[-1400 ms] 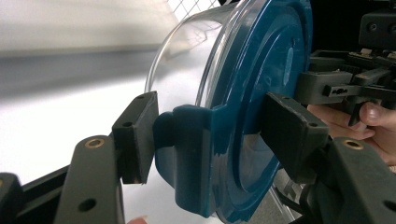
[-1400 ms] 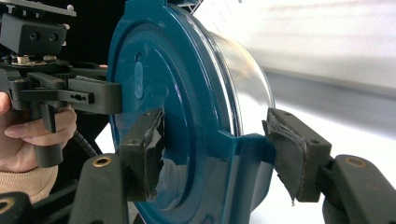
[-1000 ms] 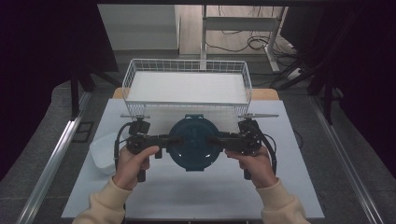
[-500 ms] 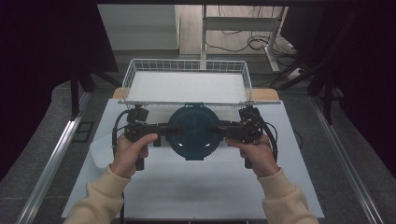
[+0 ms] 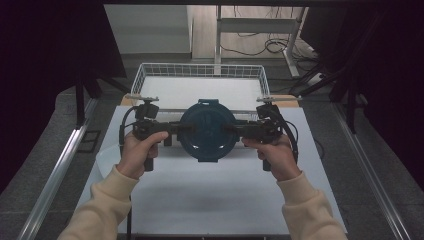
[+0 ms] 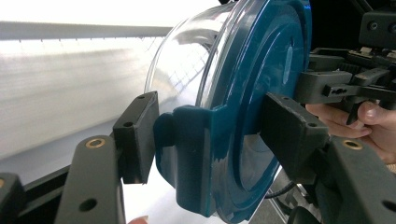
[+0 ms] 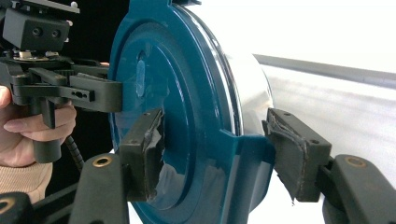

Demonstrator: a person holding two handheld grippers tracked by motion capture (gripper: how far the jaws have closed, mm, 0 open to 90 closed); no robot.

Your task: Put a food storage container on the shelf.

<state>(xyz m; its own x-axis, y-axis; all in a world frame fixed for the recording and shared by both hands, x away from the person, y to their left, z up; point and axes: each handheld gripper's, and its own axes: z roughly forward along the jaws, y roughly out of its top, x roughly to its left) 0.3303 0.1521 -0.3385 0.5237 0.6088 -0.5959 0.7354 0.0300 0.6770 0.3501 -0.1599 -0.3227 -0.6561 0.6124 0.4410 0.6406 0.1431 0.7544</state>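
A round container [image 5: 207,131] with a dark teal lid and a clear bowl hangs above the white table top [image 5: 215,200], just in front of the wire basket [image 5: 200,67]. My left gripper [image 5: 184,129] clamps its left edge and my right gripper [image 5: 231,130] its right edge. In the left gripper view the left gripper [image 6: 212,140] has one pad on a teal latch tab and the other on the lid's face of the container [image 6: 257,84]. In the right gripper view the right gripper [image 7: 217,154] presses the container [image 7: 177,84] the same way, with worn tape on its pads [image 7: 149,149].
The white wire basket stands at the far edge of the table, its floor bare. A pale rounded thing [image 5: 102,157] lies at the table's left edge. Metal rails [image 5: 60,170] run along both sides, and dark screens close in left and right.
Both grippers have lifted the container together and carried it away from the person, toward the basket. The grip on both sides looks unchanged.
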